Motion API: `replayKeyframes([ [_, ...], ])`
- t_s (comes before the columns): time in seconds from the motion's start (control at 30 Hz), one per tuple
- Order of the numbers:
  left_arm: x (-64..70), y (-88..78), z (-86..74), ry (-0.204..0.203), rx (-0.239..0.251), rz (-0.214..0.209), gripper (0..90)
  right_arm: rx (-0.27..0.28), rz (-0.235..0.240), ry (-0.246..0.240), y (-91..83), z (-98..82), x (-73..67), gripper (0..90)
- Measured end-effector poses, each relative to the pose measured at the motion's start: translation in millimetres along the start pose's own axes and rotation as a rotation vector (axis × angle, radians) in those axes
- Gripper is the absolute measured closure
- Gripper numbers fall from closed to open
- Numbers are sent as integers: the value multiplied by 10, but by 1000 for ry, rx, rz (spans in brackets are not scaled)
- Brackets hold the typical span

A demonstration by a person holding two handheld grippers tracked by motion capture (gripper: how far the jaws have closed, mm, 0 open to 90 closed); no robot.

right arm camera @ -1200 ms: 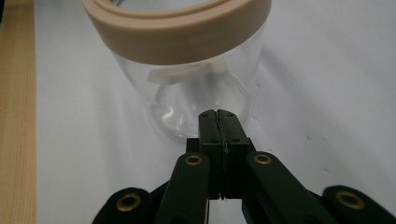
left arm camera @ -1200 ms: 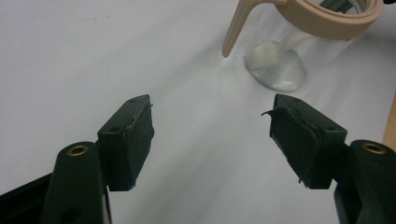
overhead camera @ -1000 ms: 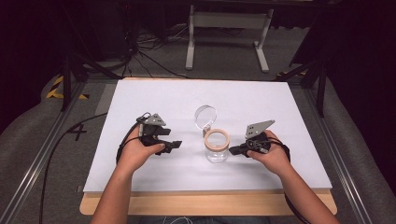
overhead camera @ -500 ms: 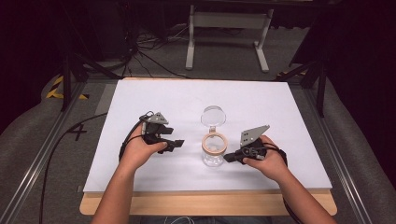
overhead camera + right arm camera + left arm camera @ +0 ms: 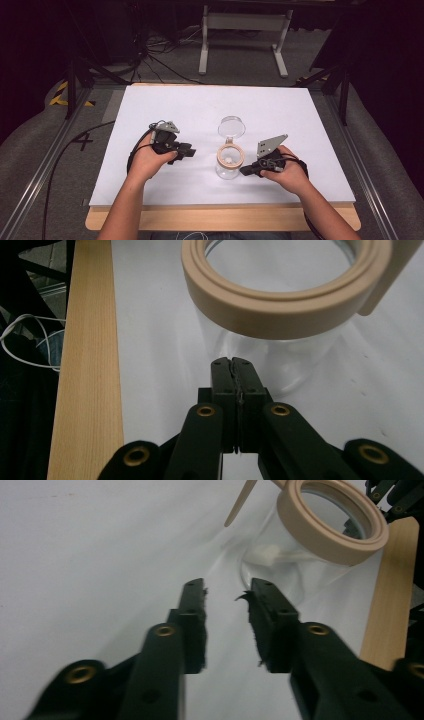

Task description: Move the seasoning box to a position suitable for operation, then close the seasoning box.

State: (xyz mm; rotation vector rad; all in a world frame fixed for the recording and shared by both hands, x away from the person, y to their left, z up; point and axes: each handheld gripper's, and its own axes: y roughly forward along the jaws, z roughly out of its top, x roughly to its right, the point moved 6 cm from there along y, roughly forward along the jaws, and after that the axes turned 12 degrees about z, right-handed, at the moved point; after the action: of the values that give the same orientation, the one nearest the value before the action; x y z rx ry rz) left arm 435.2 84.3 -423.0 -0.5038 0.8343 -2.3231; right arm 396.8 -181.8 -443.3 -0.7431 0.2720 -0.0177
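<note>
A clear glass jar (image 5: 229, 164) with a tan rim stands mid-surface (image 5: 300, 115) between both hands. The left gripper (image 5: 186, 150) has jaws parted and empty, near the jar. The right gripper (image 5: 245, 171) has jaws pressed together, tips just beside the glass.

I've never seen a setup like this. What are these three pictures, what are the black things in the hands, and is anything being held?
A person sits at a table covered by a white sheet and holds a black two-jaw tool in each hand. The high view looks down from above. The other two pictures come from cameras riding on each tool, looking along its jaws.

The left tool has its jaws apart, with nothing between them. The right tool has its jaws pressed together, empty, close beside the clear glass jar with a tan ring around its mouth. Behind the jar lies a round clear lid. A small white object sits inside the jar; I cannot tell what it is.
</note>
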Motion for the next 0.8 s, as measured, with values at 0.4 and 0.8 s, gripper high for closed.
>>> replayKeyframes([
  [0.4,82,-17,239,2,100,17,900,121,-84,16,-400,35,-50,900],
  [0.8,51,101,457,-6,125,24,899,194,-61,17,-412,212,-150,900],
])
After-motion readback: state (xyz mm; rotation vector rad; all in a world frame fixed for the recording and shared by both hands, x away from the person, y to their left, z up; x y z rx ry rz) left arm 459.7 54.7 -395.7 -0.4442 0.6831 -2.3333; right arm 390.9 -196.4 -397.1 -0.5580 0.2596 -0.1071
